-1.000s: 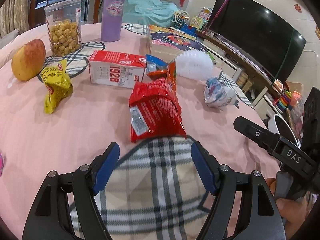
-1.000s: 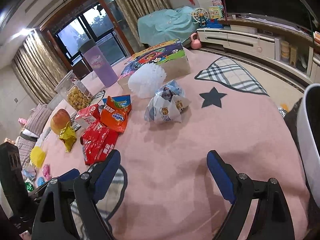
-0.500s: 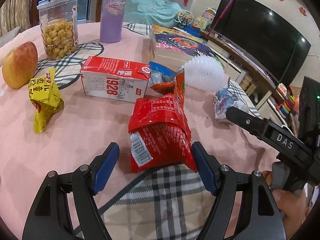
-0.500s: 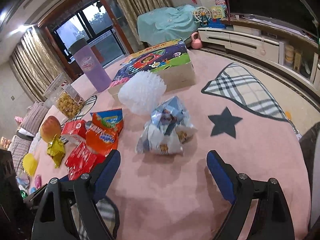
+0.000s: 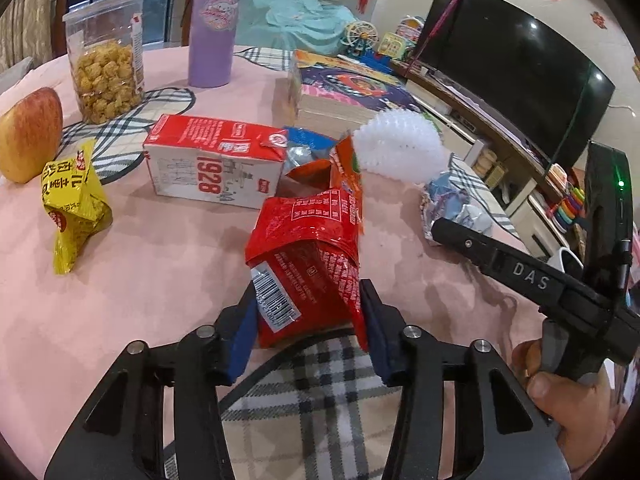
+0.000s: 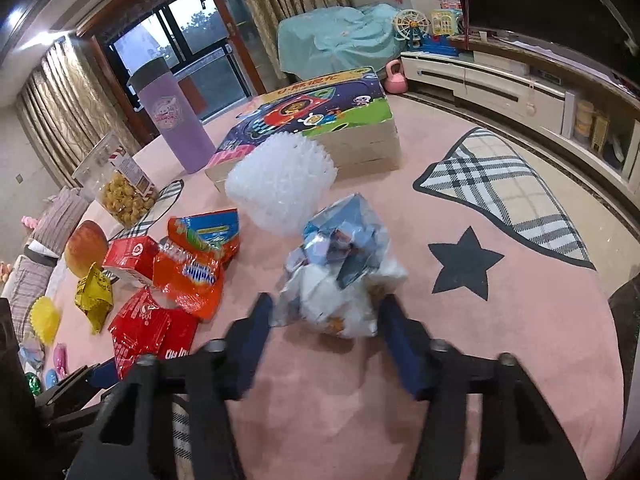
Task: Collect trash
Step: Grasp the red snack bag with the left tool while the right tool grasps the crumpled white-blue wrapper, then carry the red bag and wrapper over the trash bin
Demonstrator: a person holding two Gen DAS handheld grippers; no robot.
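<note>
A red snack wrapper [image 5: 308, 264] lies on the pink tablecloth [image 5: 160, 272]. My left gripper [image 5: 306, 320] is closing on its near end, and both blue pads touch its crumpled sides. A crumpled blue-and-white bag [image 6: 340, 276] sits between the closing jaws of my right gripper [image 6: 326, 328], whose blurred pads meet its left and right edges. Other trash lies loose: a yellow wrapper [image 5: 74, 204], an orange-and-blue wrapper [image 6: 200, 256] and a red-and-white carton [image 5: 216, 164].
A white spiky plastic ball [image 6: 280, 176] stands just behind the bag. Farther back are a picture box [image 6: 320, 120], a purple bottle [image 5: 214, 24], a jar of snacks [image 5: 106, 60] and an apple [image 5: 28, 136]. The table edge curves at the right, with a TV stand [image 6: 500, 88] beyond.
Both grippers moved forward over the cloth, the left up to the red wrapper and the right up to the blue-and-white bag. Their jaws went from wide apart to narrowed around these.
</note>
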